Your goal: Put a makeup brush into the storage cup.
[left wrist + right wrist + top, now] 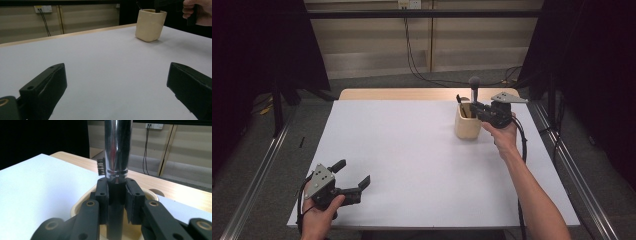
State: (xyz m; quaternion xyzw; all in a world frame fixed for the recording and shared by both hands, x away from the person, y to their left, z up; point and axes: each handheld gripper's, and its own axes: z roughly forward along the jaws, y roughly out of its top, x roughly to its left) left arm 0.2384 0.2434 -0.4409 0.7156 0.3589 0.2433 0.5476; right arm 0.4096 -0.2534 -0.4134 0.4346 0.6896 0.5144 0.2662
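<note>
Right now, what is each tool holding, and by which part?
The right tool clamps the makeup brush by its dark handle below the silver ferrule, over the cup. The left tool holds nothing.

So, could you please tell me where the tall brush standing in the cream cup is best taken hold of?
Grip the brush on its straight handle just above the cup rim, coming level from the person's side. It stands upright, and the right hand-held gripper is shut on it there, below the metal sleeve.

A white sheet [412, 165] covers the wooden bench [412, 94], whose bare edge shows along the far side. Beyond it, black cables [412, 55] hang from a wall socket [409, 4] down to the grey floor. Dark curtains [257, 45] flank both sides.
</note>
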